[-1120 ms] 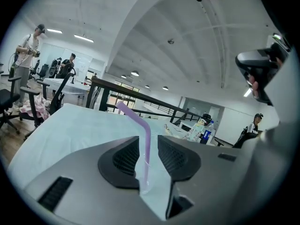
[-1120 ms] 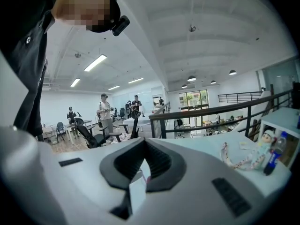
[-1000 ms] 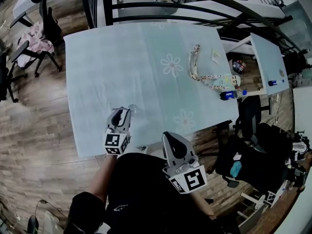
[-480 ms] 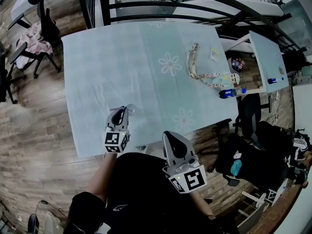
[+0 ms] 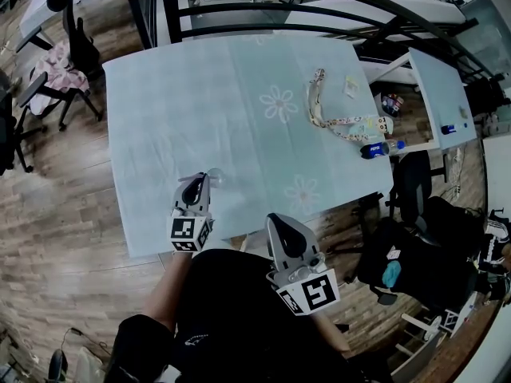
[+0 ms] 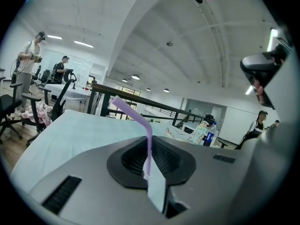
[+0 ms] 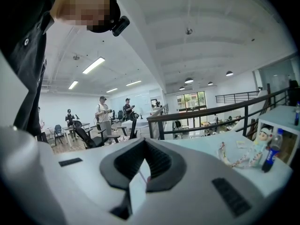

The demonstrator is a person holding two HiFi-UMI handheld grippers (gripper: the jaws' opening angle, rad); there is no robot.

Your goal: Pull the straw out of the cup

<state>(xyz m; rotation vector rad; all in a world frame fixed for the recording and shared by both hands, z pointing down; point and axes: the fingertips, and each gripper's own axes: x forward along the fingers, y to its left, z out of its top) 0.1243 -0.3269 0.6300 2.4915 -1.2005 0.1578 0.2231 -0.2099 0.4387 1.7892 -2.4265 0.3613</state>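
A purple bendy straw (image 6: 148, 142) runs up between the jaws of my left gripper (image 6: 149, 162), which are closing on it. The pads pinch its straight part, and the bent top (image 6: 123, 107) leans up to the left. In the head view the left gripper (image 5: 198, 183) sits by a small clear cup (image 5: 214, 176) near the table's front left. The cup is hidden in the left gripper view. My right gripper (image 7: 140, 173) is shut with nothing held. It hovers at the table's front edge (image 5: 281, 223), apart from the cup.
The pale blue flowered table (image 5: 239, 94) carries a lanyard with a small doll (image 5: 345, 123) and a small packet (image 5: 351, 87) at its far right. A blue bottle (image 5: 375, 149) lies by that edge. A dark railing (image 5: 263, 10) runs behind, and chairs (image 5: 48, 70) stand at the left.
Both grippers stay where they were over the table's front. Only the head camera's picture has shifted a little.
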